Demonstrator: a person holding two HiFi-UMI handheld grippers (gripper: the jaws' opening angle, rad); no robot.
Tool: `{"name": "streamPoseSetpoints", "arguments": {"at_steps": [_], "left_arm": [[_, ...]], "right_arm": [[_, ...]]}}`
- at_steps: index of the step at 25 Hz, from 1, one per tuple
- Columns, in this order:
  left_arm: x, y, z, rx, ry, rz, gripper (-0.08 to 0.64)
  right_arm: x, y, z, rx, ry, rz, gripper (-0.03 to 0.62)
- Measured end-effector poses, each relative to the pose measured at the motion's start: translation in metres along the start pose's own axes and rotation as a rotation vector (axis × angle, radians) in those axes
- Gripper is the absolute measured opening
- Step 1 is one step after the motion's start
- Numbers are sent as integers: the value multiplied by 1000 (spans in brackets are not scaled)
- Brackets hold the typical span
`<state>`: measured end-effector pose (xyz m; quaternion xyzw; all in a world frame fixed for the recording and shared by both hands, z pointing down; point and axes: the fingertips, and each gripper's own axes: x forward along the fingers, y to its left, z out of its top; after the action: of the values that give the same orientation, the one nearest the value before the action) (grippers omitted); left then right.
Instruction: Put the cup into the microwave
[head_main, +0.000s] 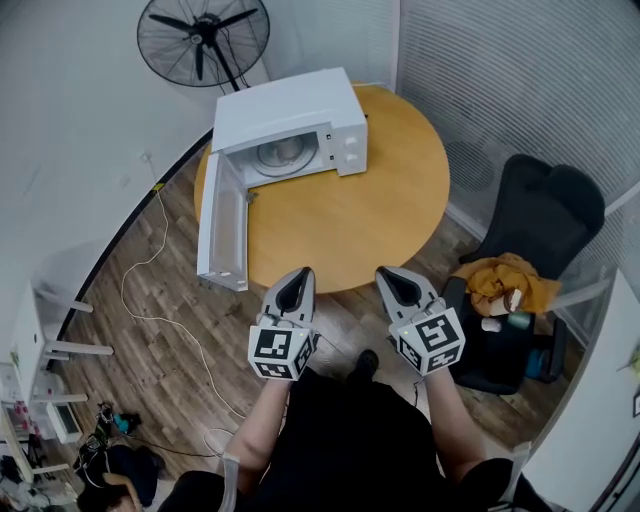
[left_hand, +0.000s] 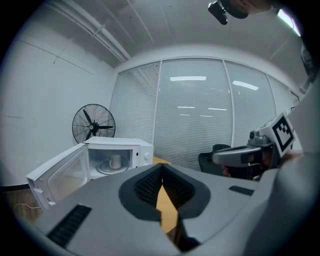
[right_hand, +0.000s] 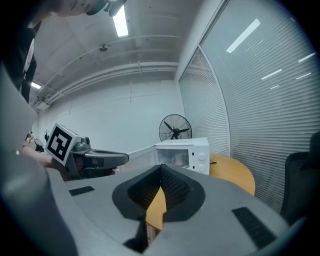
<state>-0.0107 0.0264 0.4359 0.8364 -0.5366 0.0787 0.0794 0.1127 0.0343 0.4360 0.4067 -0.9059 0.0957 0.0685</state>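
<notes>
Scene: 1 white microwave (head_main: 300, 112) stands on a round wooden table (head_main: 400, 195) in the upper centre of the head view. Its door (head_main: 222, 222) is swung fully open toward the left of the frame and overhangs the table edge.

Task object: the cup (left_hand: 115, 161), white, stands upright on the turntable inside the microwave cavity. Neither gripper touches it.

Left gripper (head_main: 300, 275): held at lower centre of the head view, tips just over the near table edge. Jaws are together at the tips. Nothing is between them; only the table surface shows through the notch behind the tips.

Right gripper (head_main: 388, 272): held beside the left gripper at the same height and aimed the same way. Jaws are together, with nothing held.

Surroundings: 1 black fan (head_main: 203, 40) stands behind the microwave at the upper left. 1 black chair (head_main: 545, 215) at the right of the frame carries an orange cloth (head_main: 505, 280). 1 white cable (head_main: 150, 290) runs across the wood floor at the left.
</notes>
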Motion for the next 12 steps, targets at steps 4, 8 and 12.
{"name": "streamPoseSetpoints", "arguments": {"at_steps": [4,8,12], "left_arm": [[-2,-3,0,0,2,-6,-3],[-2,-6,0,2,0,-16,-3],[-1,-6,-1,-3,2,-20,-3]], "right_arm": [[-1,1,1,0,-1,-2,9],[-1,1,2,-2,-3,-5,9],[-1,1,2,-3,-2,-7,9]]}}
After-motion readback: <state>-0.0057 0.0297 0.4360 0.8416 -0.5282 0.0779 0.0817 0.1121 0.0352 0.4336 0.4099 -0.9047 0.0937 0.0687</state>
